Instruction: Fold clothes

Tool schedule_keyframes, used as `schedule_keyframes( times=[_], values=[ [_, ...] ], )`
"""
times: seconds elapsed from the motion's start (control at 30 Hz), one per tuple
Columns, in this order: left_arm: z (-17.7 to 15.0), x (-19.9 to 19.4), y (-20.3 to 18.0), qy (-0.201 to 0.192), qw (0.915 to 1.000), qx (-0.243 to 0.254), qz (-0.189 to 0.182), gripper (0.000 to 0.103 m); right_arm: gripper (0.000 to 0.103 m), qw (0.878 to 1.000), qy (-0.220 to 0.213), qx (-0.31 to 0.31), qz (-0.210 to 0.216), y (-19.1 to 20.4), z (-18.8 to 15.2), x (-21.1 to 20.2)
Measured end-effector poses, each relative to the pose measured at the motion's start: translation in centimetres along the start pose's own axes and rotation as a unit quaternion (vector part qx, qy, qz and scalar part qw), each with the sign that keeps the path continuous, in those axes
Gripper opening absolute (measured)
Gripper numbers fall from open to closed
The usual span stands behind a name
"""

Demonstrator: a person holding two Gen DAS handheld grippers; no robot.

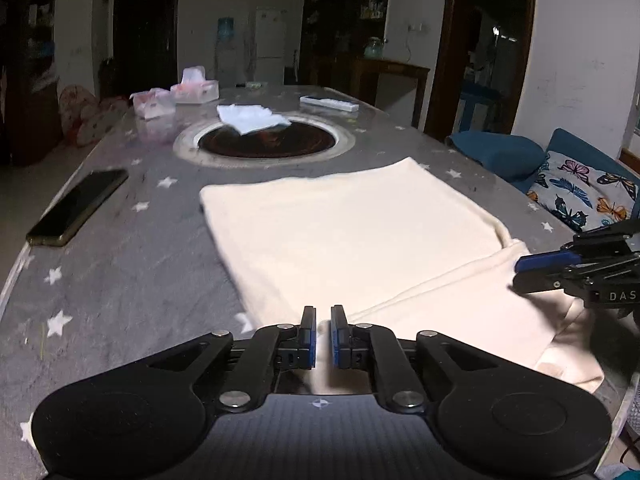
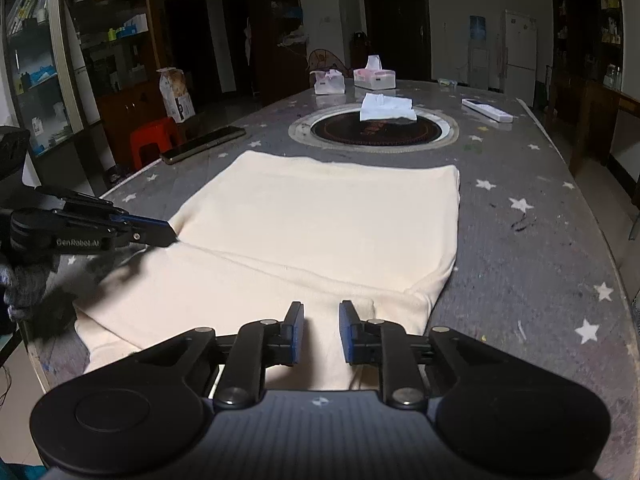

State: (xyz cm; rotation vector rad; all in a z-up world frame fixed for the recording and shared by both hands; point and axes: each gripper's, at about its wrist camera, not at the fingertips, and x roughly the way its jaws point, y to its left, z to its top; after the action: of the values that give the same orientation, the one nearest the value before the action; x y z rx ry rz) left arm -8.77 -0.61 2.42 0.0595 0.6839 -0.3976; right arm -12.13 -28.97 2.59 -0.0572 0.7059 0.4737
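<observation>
1. Cream folded garment [image 1: 352, 240] lies flat at the near edge of the grey star-print table [image 1: 120, 280].
2. My left gripper [image 1: 323, 338] hangs over its near hem, jaws slightly parted, gripping nothing.
3. My right gripper [image 2: 321, 334] hangs likewise released, over the garment's near right corner.

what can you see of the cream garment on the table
The cream garment is a soft, plain knit-looking cloth lying flat on the grey star-patterned tablecloth, already folded: an upper layer lies over a lower one, leaving a stepped edge across it. Its near end reaches the table edge, by both grippers.
</observation>
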Motion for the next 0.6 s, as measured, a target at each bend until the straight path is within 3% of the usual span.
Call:
schedule_keyframes(
  times=[0.2, 0.3, 0.47, 0.6],
  values=[
    [0.0, -0.4, 2.9, 0.018, 0.9986, -0.033, 0.037, 0.012, 0.022, 1.000, -0.002, 0.004, 0.005, -0.2, 0.1, 0.1],
    [0.7, -1.1, 2.6, -0.004, 0.9992, -0.033, 0.020, 0.012, 0.025, 1.000, -0.002, 0.004, 0.007, 0.0, 0.0, 0.3],
    [1.5, 0.7, 1.2, 0.007, 0.9999, 0.003, 0.015, 0.012, 0.028, 1.000, -0.002, 0.007, 0.009, 0.0, 0.0, 0.3],
    [0.6, 1.1, 1.2, 0.020, 0.9972, 0.053, 0.048, 0.013, 0.029, 1.000, -0.003, 0.010, 0.013, -0.1, -0.1, 0.2]
  ],
)
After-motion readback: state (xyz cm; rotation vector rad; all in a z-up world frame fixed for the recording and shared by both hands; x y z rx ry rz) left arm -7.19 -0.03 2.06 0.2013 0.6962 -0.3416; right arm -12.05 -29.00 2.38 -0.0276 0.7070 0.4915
